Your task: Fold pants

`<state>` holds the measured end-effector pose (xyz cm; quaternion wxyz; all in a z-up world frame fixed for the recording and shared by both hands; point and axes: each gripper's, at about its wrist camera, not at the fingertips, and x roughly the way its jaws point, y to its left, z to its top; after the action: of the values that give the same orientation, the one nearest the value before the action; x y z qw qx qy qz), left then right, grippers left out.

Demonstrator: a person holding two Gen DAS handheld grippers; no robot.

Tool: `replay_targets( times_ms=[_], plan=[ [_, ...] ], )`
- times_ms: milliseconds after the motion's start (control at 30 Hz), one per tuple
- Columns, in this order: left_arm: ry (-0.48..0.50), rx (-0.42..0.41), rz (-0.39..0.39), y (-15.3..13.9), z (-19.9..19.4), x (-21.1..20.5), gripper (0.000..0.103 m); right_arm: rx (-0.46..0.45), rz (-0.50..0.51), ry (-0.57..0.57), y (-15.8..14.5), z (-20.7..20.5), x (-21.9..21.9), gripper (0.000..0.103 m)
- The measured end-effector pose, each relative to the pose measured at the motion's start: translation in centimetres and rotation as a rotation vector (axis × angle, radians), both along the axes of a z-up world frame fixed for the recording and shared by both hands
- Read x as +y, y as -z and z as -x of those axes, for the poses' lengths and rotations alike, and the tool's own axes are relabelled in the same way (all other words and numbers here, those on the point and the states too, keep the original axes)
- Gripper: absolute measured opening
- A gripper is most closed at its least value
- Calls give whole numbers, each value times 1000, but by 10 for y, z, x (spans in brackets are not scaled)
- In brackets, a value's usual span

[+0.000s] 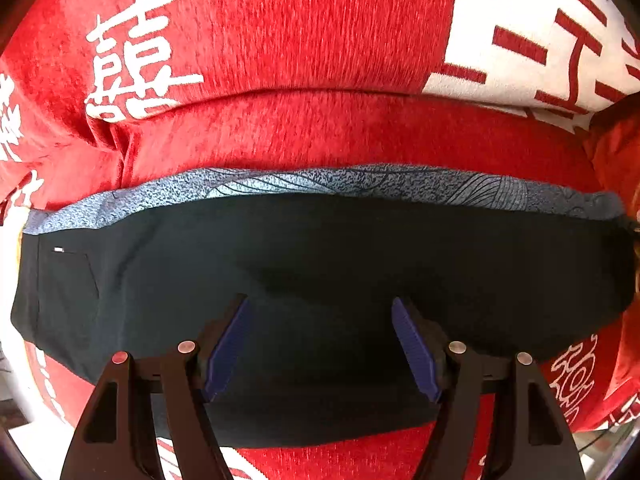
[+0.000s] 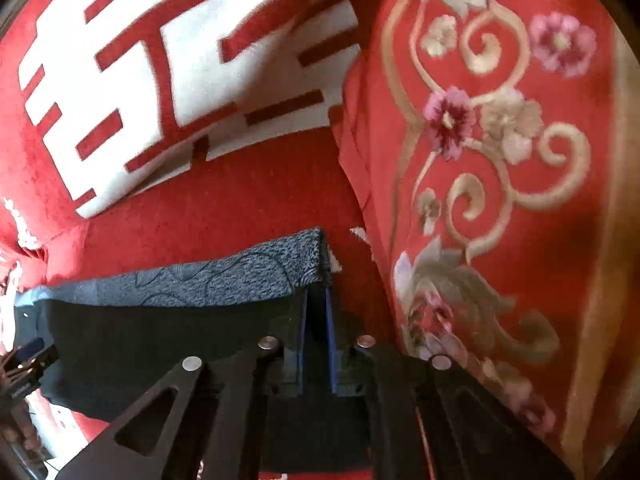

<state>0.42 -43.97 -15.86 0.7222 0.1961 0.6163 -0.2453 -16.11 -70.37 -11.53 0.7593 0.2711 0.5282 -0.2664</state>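
Pinching the end edge of the dark pants (image 2: 168, 344), right gripper (image 2: 316, 344) has its pads nearly together with fabric between them. Left gripper (image 1: 320, 344) hangs straight down over the pants' middle, jaws wide, gripping nothing. Pants lie folded flat on the red blanket (image 1: 280, 40), beside a floral red cloth (image 2: 500, 160).
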Motion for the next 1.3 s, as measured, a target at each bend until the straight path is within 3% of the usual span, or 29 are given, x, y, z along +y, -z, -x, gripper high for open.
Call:
replay_targets(
  times_ms=[33, 100, 133, 167, 333, 433, 500, 567, 633, 700, 733, 800, 900, 1000, 1300],
  plan=[
    [-4, -10, 13, -3, 0, 2, 73, -32, 16, -6, -9, 5, 7, 16],
    [-8, -27, 10, -5, -1, 5, 73, -98, 36, -4, -31, 25, 26, 45],
    [-13, -24, 4, -4, -2, 6, 73, -119, 26, 18, -36, 36, 34, 65],
    [-24, -14, -4, -2, -3, 8, 73, -141, -3, 61, -38, 53, 44, 68],
    [-36, 5, -31, 6, -2, 12, 73, -105, -183, 235, -1, 99, 54, 66],
    [-14, 4, -45, 10, 2, 9, 73, -155, -272, 337, 20, 107, 44, 58],
    [-2, 13, -57, 15, 5, 7, 73, -177, -261, 333, 26, 98, 43, 42],
    [8, 18, -66, 17, 8, 8, 73, -150, -252, 295, 25, 88, 44, 10],
    [33, 20, -69, 18, 13, 10, 74, -149, -189, 228, 11, 81, 45, 10],
    [66, 3, -96, 22, 20, 15, 89, -101, -106, 159, 3, 74, 47, 10],
    [77, -7, -85, 23, 23, 19, 89, -79, -107, 151, 7, 69, 45, 11],
    [81, 3, -67, 24, 25, 26, 89, -25, -135, 185, 21, 71, 41, 20],
    [60, 23, -55, 23, 25, 35, 89, -57, -132, 256, 12, 83, 44, 34],
    [44, 21, -45, 23, 27, 40, 90, -112, -198, 280, 4, 95, 60, 39],
    [43, 18, -4, 22, 41, 71, 90, -107, -371, 193, 23, 74, 121, 44]
  ],
)
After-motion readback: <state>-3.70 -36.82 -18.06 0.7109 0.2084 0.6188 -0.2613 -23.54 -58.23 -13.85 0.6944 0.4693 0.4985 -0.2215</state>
